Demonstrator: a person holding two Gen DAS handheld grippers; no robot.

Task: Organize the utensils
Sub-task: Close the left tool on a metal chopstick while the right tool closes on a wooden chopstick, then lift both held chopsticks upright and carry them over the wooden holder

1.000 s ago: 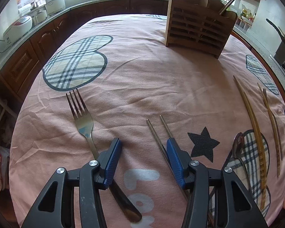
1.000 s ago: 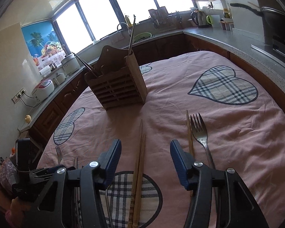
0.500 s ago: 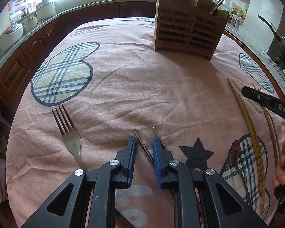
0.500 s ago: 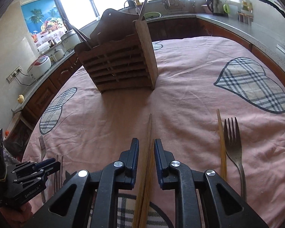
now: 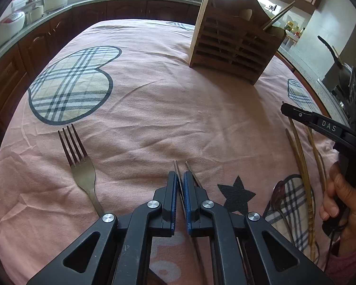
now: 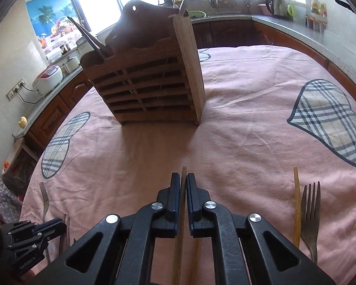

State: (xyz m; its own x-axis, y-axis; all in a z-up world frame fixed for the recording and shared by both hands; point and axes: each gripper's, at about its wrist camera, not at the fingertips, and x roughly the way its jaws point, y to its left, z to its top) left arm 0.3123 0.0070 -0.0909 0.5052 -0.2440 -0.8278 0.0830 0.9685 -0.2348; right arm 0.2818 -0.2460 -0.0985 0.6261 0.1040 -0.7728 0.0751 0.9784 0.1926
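My left gripper is shut on a metal chopstick; a second metal chopstick lies just right of the jaws. A metal fork lies to its left on the pink cloth. My right gripper is shut on a wooden chopstick; another wooden chopstick lies under the right finger. A wooden slatted utensil holder stands ahead, with several utensils in it; it also shows in the left wrist view.
A single wooden chopstick and a metal fork lie right of my right gripper. A spoon and wooden chopsticks lie by my right gripper's body. Kitchen counters ring the table.
Both grippers went from wide open to shut: the left on a metal chopstick, the right on a wooden chopstick. Both moved forward, closer to the holder.
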